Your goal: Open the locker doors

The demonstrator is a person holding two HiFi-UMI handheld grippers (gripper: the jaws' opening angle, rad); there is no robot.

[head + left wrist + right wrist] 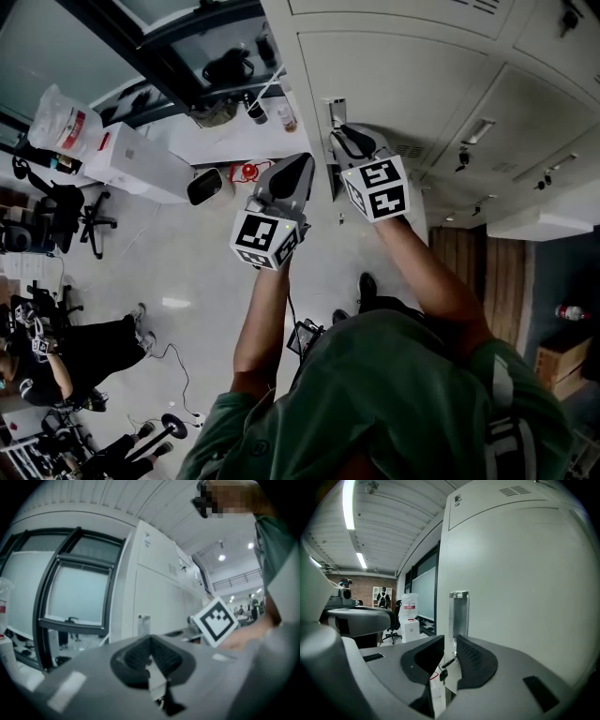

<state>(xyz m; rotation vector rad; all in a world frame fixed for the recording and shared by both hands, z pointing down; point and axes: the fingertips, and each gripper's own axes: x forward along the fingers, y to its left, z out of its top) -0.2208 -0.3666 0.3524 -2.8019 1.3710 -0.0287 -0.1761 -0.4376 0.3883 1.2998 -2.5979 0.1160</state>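
Note:
A bank of pale grey lockers (403,84) fills the top right of the head view. The nearest door (520,588) has a recessed metal handle (459,611) close to its left edge. My right gripper (450,641) is open and straddles that door's edge just below the handle, without pressing on it. A small dark-headed key (443,673) hangs between the jaws. In the head view the right gripper (339,139) sits under the handle (337,111). My left gripper (302,161) hangs to its left, shut and empty, pointing level at the locker side (159,602).
More locker doors (525,122) with small latches run off to the right. Left of the lockers stands a dark-framed window (75,592) above a counter with white boxes (141,164) and a plastic bag (61,117). An office chair (75,216) and seated people (66,356) are at the far left.

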